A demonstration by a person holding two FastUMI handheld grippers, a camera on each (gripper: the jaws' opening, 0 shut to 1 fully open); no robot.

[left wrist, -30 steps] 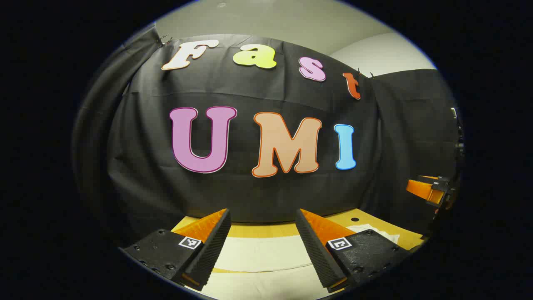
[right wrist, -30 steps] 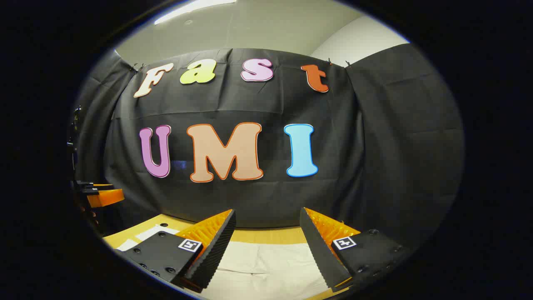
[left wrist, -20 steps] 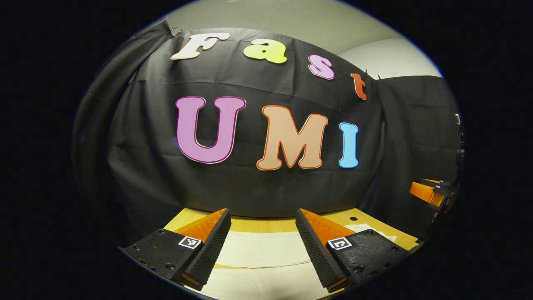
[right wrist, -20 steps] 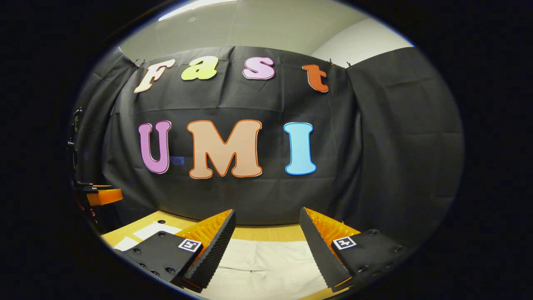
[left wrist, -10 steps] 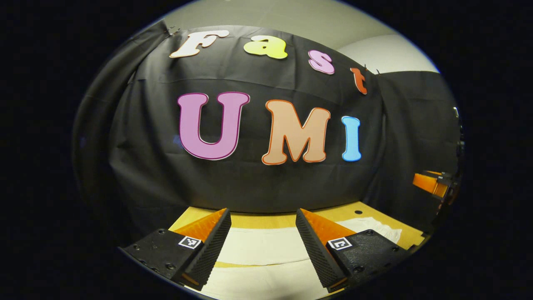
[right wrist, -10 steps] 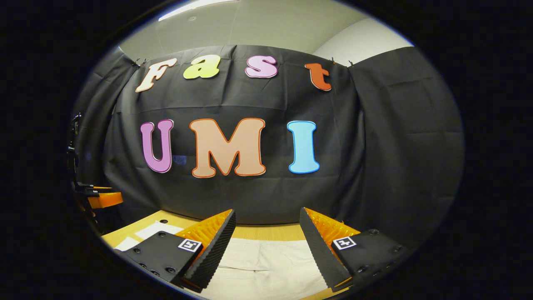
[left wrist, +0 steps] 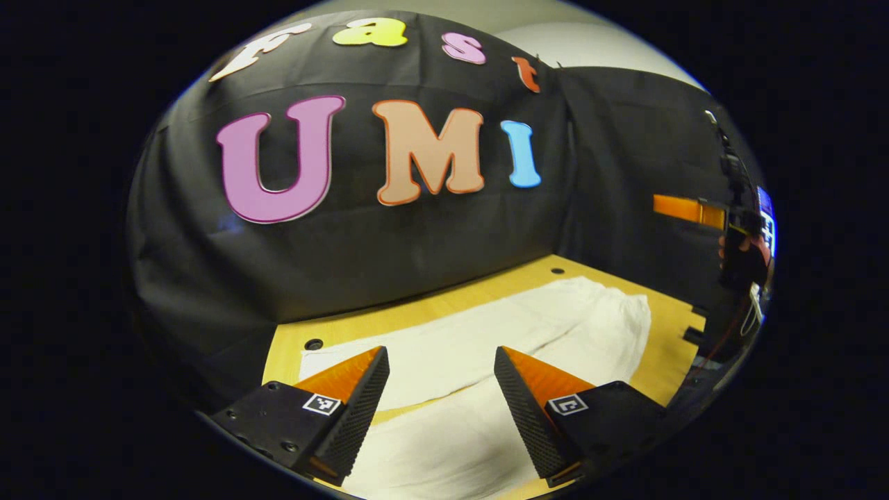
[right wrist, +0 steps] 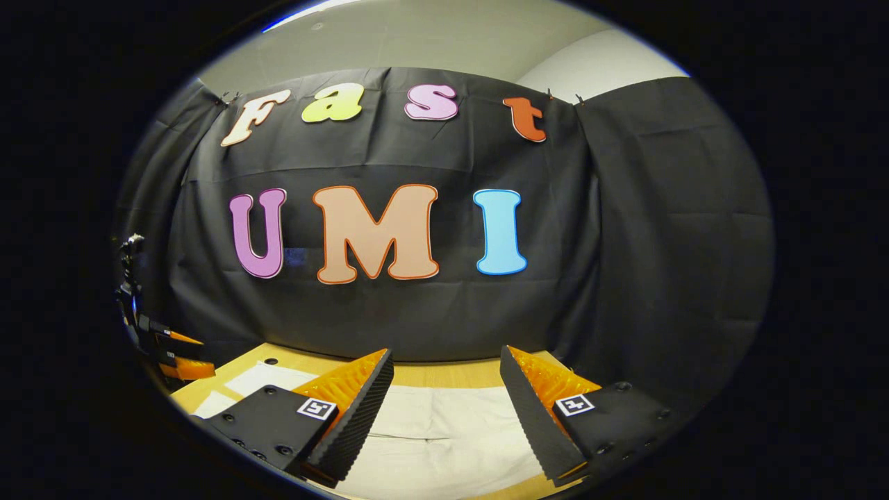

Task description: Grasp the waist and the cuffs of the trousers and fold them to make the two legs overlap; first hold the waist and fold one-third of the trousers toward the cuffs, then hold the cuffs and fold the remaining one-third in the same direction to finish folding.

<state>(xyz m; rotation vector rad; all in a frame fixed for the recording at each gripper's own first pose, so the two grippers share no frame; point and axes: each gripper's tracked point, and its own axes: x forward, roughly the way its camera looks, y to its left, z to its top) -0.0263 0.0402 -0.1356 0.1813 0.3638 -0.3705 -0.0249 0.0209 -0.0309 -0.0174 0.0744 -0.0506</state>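
Pale cream trousers (left wrist: 486, 333) lie flat on a wooden table (left wrist: 292, 347). Their two legs run side by side from near left to far right, with a thin strip of table between them. My left gripper (left wrist: 439, 357) hovers open above the near leg, holding nothing. In the right gripper view the trousers (right wrist: 444, 417) lie under my right gripper (right wrist: 446, 354), which is open too with only air between its fingers. The right gripper (left wrist: 677, 206) also appears at the far right of the left gripper view, held by a hand (left wrist: 743, 260). The left gripper (right wrist: 180, 354) sits low at the left edge of the right gripper view.
The black cloth wall (left wrist: 417, 236) closes the back and right side of the table. Small round holes (left wrist: 312, 344) mark the tabletop near its back edge. A sheet of white paper (right wrist: 260, 378) lies on the table (right wrist: 430, 375) left of the right gripper.
The left gripper has tipped downward and turned, so much more of the table and trousers now lies before it. The right gripper has barely moved. Both stay open.
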